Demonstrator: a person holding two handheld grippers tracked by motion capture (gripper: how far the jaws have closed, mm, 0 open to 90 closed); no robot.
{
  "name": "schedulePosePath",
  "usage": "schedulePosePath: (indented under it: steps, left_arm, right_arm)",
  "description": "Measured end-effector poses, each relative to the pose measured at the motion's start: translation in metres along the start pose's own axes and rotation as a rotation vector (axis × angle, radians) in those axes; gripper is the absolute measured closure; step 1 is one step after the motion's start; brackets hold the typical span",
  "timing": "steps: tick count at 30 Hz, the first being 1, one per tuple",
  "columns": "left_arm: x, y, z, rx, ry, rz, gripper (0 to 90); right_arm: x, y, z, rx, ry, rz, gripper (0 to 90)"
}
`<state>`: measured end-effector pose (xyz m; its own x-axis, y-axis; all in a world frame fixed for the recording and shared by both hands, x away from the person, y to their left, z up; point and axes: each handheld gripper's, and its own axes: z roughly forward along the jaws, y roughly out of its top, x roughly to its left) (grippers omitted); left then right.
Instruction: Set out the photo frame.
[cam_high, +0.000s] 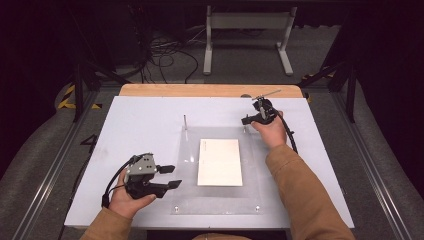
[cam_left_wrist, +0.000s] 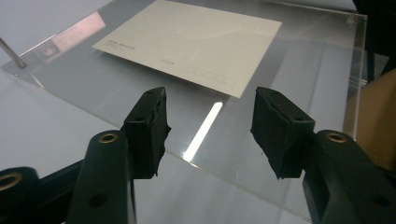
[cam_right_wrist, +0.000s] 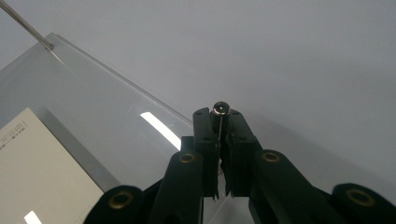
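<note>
At far right corner of clear acrylic plate (cam_high: 220, 204), right gripper (cam_high: 246, 120) clamped on thin metal pin (cam_right_wrist: 220, 109) standing upright there; pads pressed together around pin shaft, round pin head showing just above pad tips in right gripper view. Hand (cam_high: 270, 131) wrapped around gripper body, cable trailing back along sleeve.

At near left of white table (cam_high: 145, 115), left gripper (cam_high: 173, 176) held just beside plate's left edge, jaws apart with nothing between them, pads (cam_left_wrist: 149, 130) aimed across plate toward cream envelope (cam_high: 219, 162). Envelope lying flat on middle of plate, printed boxes along one edge visible in left gripper view, untouched by either gripper.

Second metal pin (cam_high: 185, 121) upright at far left corner of plate, well apart from both grippers. Small screws at near corners of plate.
</note>
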<state>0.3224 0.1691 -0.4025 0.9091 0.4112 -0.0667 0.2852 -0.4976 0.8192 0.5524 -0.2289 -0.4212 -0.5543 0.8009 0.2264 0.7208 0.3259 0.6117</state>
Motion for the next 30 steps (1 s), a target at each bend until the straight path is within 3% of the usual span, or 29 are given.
schedulePosePath:
  steps: [9,14,19,25,30]
  left_arm:
    - [-0.021,-0.002,-0.004,-0.009,-0.074,0.083,34.7]
    - [-0.032,0.0,-0.002,0.017,-0.104,0.134,28.8]
    - [-0.036,0.0,-0.001,0.031,-0.095,0.155,21.2]
    - [-0.043,-0.003,0.003,0.054,-0.038,0.165,11.4]
    - [-0.051,-0.005,0.01,0.098,-0.008,0.201,8.0]
  right_arm:
    - [-0.002,0.003,0.001,0.015,0.01,0.027,84.6]
    - [-0.001,0.005,0.001,0.031,-0.003,0.045,84.6]
    - [-0.001,0.005,0.001,0.033,0.0,0.046,84.5]
    - [-0.001,0.004,0.001,0.033,0.005,0.055,84.1]
    - [-0.001,0.005,0.002,0.034,0.005,0.065,84.0]
